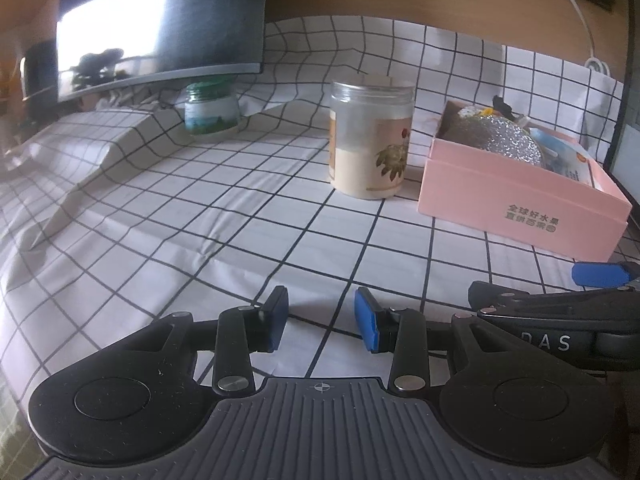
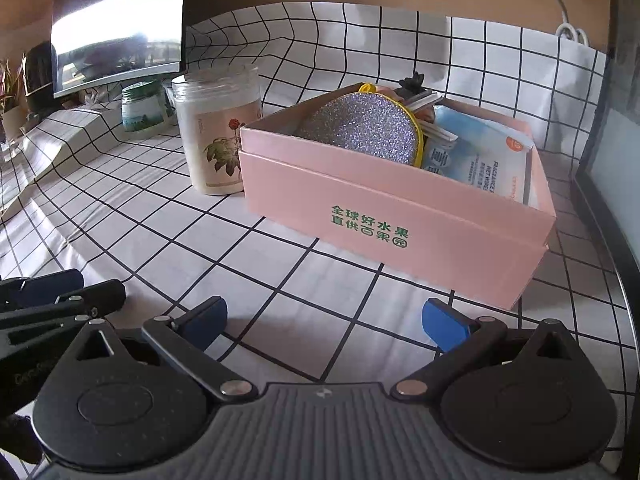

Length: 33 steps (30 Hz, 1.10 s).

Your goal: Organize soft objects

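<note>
A pink cardboard box (image 2: 384,216) with green print stands on the checked tablecloth. Inside it lie a glittery silver pouch (image 2: 364,126) with yellow trim, a blue-and-white wet-wipes pack (image 2: 480,160) and a dark clip. The same box (image 1: 516,200) sits at the right in the left wrist view, the pouch (image 1: 500,140) showing above its rim. My left gripper (image 1: 322,320) hovers low over the bare cloth, open, nothing between its blue pads. My right gripper (image 2: 324,320) is open wider, in front of the box, also empty. Each gripper shows at the edge of the other's view.
A clear jar (image 1: 370,140) with a flower label, part-filled with cream powder, stands just left of the box. A small green-lidded jar (image 1: 210,110) sits behind, under a monitor (image 1: 160,28). A white cable (image 1: 580,12) hangs at the back right. A dark frame edges the right side.
</note>
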Each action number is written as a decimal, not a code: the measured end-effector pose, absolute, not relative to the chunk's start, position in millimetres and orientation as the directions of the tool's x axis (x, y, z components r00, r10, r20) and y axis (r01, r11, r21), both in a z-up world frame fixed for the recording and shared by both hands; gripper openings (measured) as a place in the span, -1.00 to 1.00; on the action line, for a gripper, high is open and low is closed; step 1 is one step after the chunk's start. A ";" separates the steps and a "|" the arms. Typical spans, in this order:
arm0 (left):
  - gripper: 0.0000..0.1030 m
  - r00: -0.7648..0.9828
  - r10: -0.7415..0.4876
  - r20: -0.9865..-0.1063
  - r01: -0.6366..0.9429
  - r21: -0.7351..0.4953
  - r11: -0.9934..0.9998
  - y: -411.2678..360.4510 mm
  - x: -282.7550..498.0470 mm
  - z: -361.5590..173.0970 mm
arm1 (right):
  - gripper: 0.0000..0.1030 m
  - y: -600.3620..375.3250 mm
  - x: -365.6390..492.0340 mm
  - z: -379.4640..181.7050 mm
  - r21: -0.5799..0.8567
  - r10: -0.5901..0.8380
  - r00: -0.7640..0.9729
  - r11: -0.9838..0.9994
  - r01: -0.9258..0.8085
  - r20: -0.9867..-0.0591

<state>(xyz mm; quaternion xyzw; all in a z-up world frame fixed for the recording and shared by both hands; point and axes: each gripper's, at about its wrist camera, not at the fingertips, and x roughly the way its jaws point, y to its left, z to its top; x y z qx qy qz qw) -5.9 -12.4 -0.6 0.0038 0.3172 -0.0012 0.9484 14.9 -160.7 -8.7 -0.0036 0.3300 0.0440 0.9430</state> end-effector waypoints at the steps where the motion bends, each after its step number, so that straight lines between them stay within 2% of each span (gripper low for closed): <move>1: -0.20 0.799 -0.001 -0.601 0.005 0.005 1.000 -11.9 -5.8 -0.6 | 1.00 -160.8 15.0 -8.7 0.022 0.081 0.778 0.996 -0.086 -0.623; 33: -0.20 0.800 -0.006 -0.601 0.006 -0.002 1.000 -11.8 -7.2 -0.2 | 1.00 -160.9 14.6 -9.0 0.023 0.080 0.778 0.996 -0.085 -0.623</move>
